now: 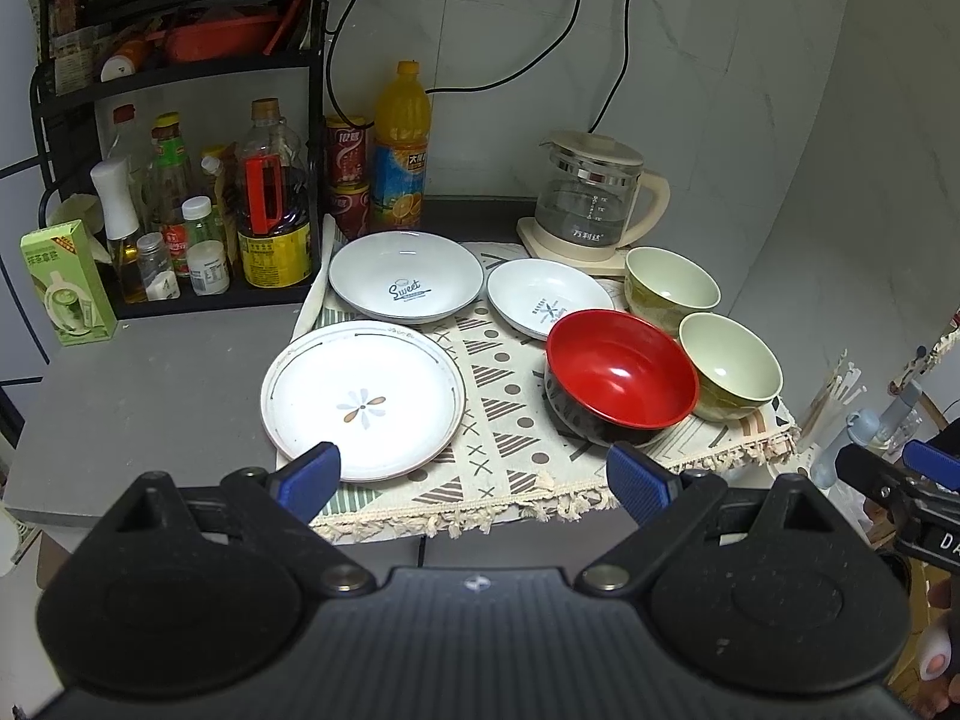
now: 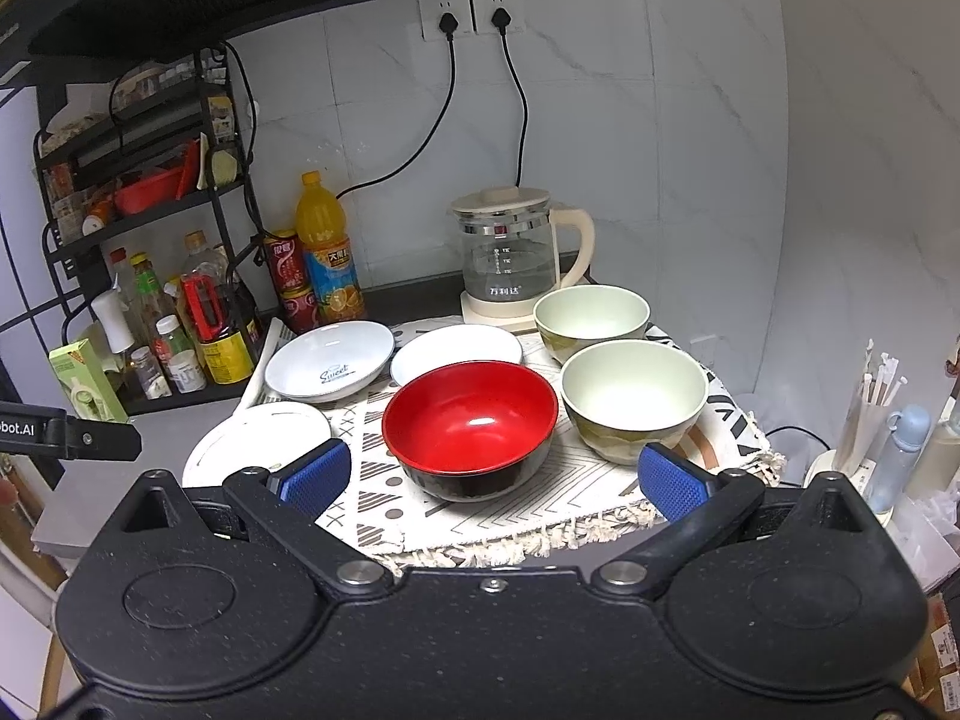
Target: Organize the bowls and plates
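Note:
On a patterned mat [image 1: 498, 420] lie a flower plate [image 1: 363, 399], a "Sweet" plate [image 1: 405, 276], and a smaller white plate [image 1: 540, 294]. A red bowl [image 1: 621, 375] stands beside two green bowls [image 1: 729, 375] [image 1: 672, 285]. My left gripper [image 1: 474, 477] hovers open before the mat's front edge, its left pad over the flower plate's rim. In the right wrist view my right gripper [image 2: 492, 477] is open and empty, level with the red bowl [image 2: 471, 426], with a green bowl [image 2: 633, 399] to the right.
A glass kettle [image 1: 591, 198] stands behind the bowls. A black rack [image 1: 180, 192] of bottles, an orange juice bottle [image 1: 401, 144] and red cans [image 1: 347, 174] line the back left. A green carton [image 1: 66, 282] sits on the grey counter. Straws and a bottle [image 2: 894, 456] stand beyond the right edge.

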A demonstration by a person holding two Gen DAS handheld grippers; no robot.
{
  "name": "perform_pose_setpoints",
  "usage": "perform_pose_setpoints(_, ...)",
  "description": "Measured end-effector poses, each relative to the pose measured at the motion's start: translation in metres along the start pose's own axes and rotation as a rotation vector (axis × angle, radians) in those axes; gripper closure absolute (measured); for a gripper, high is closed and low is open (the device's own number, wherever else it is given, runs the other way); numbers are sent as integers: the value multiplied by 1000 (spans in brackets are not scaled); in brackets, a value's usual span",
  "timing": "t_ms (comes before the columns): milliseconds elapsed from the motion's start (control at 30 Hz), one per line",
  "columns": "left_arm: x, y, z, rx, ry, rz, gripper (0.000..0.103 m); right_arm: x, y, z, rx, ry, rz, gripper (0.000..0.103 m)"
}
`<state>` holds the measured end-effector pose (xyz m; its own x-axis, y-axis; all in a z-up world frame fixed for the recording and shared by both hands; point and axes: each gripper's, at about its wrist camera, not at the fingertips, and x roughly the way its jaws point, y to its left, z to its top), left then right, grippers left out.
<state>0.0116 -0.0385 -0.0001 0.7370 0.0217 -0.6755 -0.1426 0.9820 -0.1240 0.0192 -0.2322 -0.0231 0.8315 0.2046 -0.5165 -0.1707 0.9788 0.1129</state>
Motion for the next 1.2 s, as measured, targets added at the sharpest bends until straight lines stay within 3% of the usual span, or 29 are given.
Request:
perform_pose_setpoints(267,19,0,6,-6,21,8,9,23,-13,4,6,30,-5,0)
perform_pose_setpoints(733,88,-26,40,-13,64,-4,9,87,-61,22,61,99,-18,1)
perform_pose_setpoints(833,104,-38,49,-16,69,-18,9,102,-76,27,84,116,-34,5)
perform_pose_setpoints(933,124,-52,61,-11,85,-54,10,117,-91,32,97,143,-47,17)
perform_pose_setpoints(1200,172,-96,91,33,117,-102,11,158,-125,40,146,207,-82,18)
